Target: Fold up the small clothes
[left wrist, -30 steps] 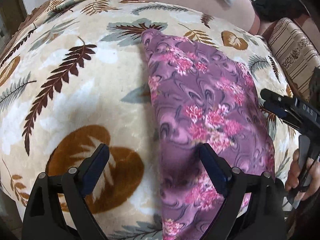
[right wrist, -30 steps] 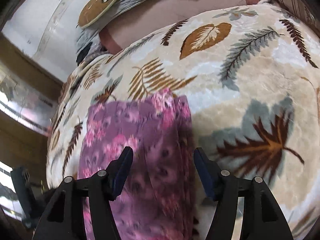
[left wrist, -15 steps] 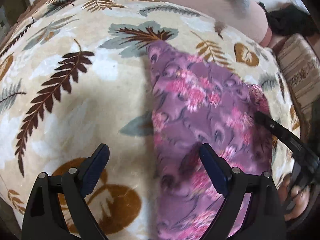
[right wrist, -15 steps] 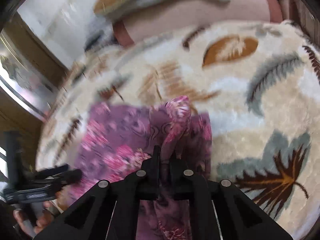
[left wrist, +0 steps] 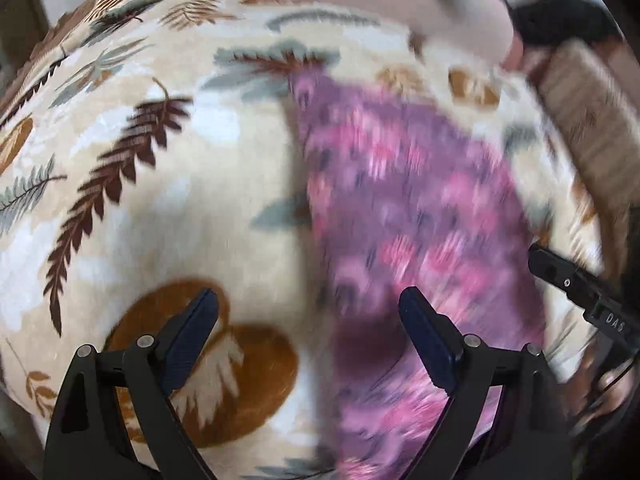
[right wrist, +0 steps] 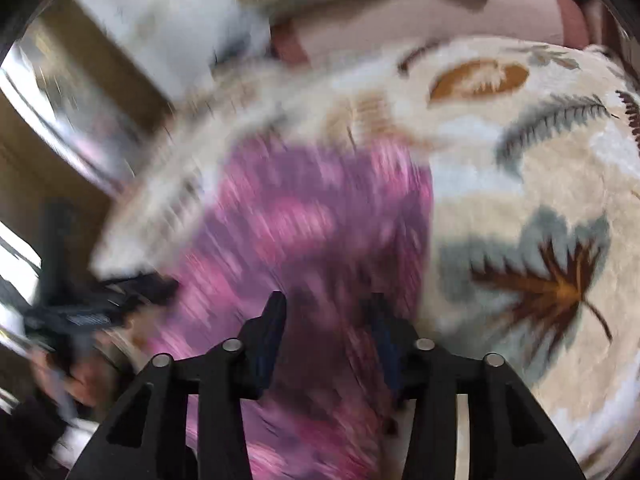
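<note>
Purple floral garment (left wrist: 408, 216) lies on the leaf-print fleece blanket (left wrist: 168, 216), long axis running away from me, narrow end far. Thin soft fabric, pink flowers, motion-blurred. My left gripper (left wrist: 308, 332) fingers wide apart, empty. My right gripper (right wrist: 328, 328) part open over the cloth

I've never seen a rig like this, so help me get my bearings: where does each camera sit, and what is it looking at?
Left wrist: rides on the left tool, looking along its wide-open fingers at the leaf-print blanket and purple floral garment; the right tool shows at the right edge.
Right wrist: rides on the right tool, fingers apart over the purple floral garment; the left tool shows blurred at left.
Shared: garment, blanket.
</note>
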